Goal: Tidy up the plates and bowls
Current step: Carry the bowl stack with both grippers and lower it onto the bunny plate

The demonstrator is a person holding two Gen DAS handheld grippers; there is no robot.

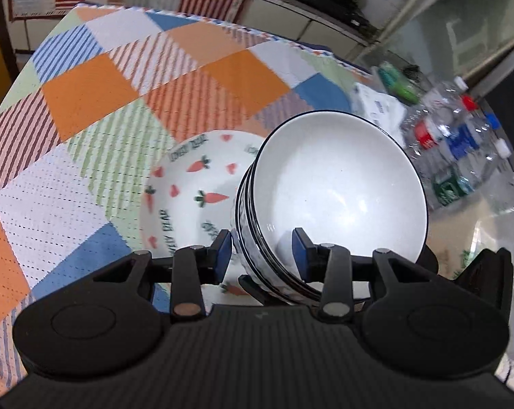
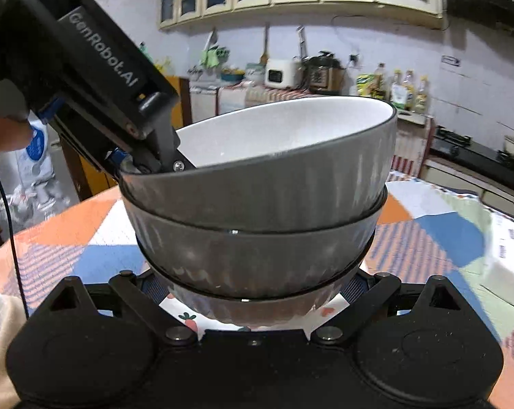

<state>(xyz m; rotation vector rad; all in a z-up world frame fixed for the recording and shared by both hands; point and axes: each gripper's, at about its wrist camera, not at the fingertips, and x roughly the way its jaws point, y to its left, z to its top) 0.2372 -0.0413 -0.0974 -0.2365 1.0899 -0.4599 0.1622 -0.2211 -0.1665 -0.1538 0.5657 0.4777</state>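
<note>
- Left wrist view looks down on a stack of bowls (image 1: 338,197), white inside with dark rims, tipped so the mouths face up and toward the camera; the stack's axis leans away to the right.
- The left gripper (image 1: 262,255) pinches the near wall of the top bowl: one blue pad (image 1: 222,250) sits outside the wall, the other inside the bowl.
- Under and left of the stack lies a carrot-patterned plate (image 1: 188,187), flat on the patchwork tablecloth (image 1: 86,88); the bowls overlap its right side.
- Only this view shows the plastic bottles (image 1: 457,143), blurred, at the table's far right.
- Right wrist view shows the same stack (image 2: 257,211) from the side: three ribbed grey bowls nested, the top one tilted, its open mouth rising toward the right.
- The left gripper (image 2: 148,160) reaches down from the upper left onto the top bowl's rim.
- The right gripper (image 2: 253,289) has its fingers spread on either side of the lowest bowl; whether they touch it I cannot tell.
- The top bowl holds nothing.
</note>
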